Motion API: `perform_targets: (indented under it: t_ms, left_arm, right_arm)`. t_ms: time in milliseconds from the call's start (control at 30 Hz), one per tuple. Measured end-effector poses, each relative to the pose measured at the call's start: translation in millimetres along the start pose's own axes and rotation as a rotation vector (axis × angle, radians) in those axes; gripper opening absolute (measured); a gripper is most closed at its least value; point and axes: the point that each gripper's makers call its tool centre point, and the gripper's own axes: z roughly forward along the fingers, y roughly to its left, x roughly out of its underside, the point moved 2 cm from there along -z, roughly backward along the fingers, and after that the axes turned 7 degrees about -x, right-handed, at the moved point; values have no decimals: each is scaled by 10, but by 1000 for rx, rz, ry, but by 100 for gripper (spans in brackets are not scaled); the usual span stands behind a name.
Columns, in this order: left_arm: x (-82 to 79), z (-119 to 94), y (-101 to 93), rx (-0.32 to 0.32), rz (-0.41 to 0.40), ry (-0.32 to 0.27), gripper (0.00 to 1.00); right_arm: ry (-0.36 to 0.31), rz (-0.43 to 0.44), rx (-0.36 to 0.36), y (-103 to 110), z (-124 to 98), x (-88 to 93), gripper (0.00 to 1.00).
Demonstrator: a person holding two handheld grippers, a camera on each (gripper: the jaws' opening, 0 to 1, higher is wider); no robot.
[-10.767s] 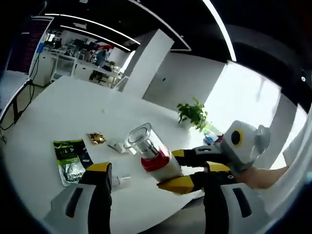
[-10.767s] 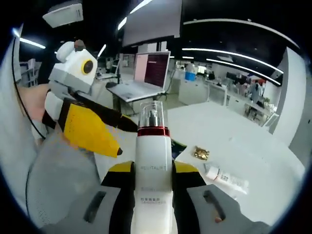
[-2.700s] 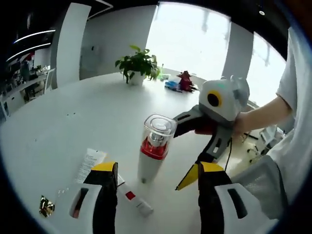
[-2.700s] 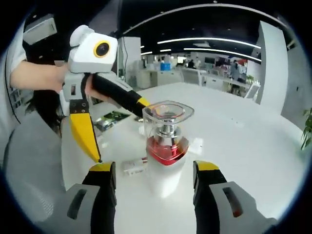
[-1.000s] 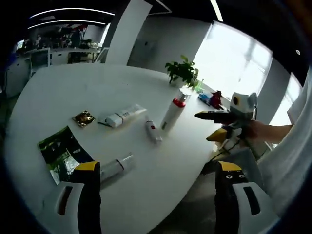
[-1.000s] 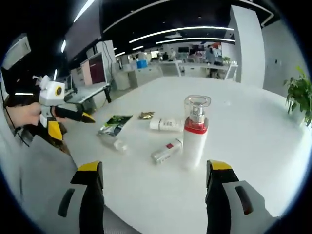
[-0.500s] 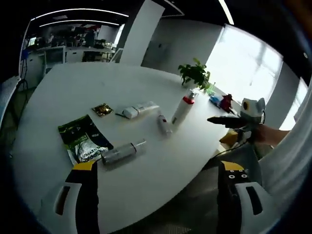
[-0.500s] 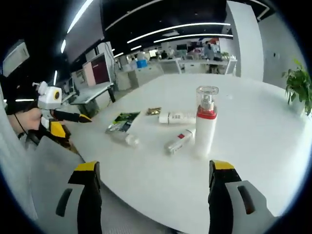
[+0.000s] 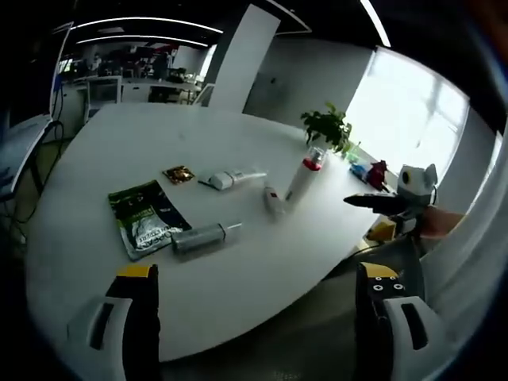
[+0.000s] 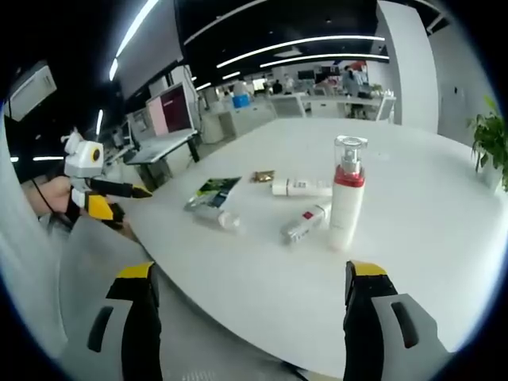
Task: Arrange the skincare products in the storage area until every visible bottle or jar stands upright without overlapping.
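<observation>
A broad white round-edged table [image 9: 103,151] [image 10: 413,230] carried all the products, and both grippers were held off its near edge. The left gripper [image 9: 254,317] had its yellow-tipped jaws spread wide with nothing between them, well back from the table; it also showed at the left of the right gripper view [image 10: 99,190], gripped in a person's hand [image 10: 44,194]. The right gripper [image 10: 250,317] likewise had its jaws wide apart and empty; in the left gripper view it appeared at the right [image 9: 389,202], where its jaw state could not be judged. A green and black foil sachet [image 9: 147,218] [image 10: 210,190] lay flat nearest the left side of the table. The tall white pump bottle with a red collar and clear cap [image 9: 304,175] [image 10: 347,194] stood upright, apart from the rest but with a small white tube with a red label [image 9: 274,200] [image 10: 305,224] lying on its side just beside its base. A silvery grey cylindrical bottle [image 9: 202,236] [image 10: 216,216] lay on its side next to the sachet. A white squeeze tube [image 9: 230,179] [image 10: 300,187] lay flat farther in, and a small gold foil packet [image 9: 178,174] [image 10: 263,176] rested near it. A green potted plant [image 9: 329,128] [image 10: 494,143] stood at the far edge.
</observation>
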Motion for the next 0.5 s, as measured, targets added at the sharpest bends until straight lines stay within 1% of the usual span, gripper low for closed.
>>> perform_targets:
  t_ms: [100, 167, 233, 400, 500]
  left_arm:
    - [54, 19, 37, -12, -3, 4, 98]
    - [32, 5, 17, -10, -9, 8, 99]
    - [15, 13, 21, -9, -7, -6, 99]
    - [50, 11, 35, -14, -1, -8, 99]
    - [49, 9, 11, -8, 11, -16, 99]
  right_arm:
    - [7, 2, -6, 13, 9, 10, 97]
    - [7, 2, -8, 13, 13, 13, 98]
    - [13, 5, -7, 7, 21, 27, 98]
    - [27, 1, -8, -10, 47, 51, 98]
    - [36, 0, -7, 11, 43, 56, 98]
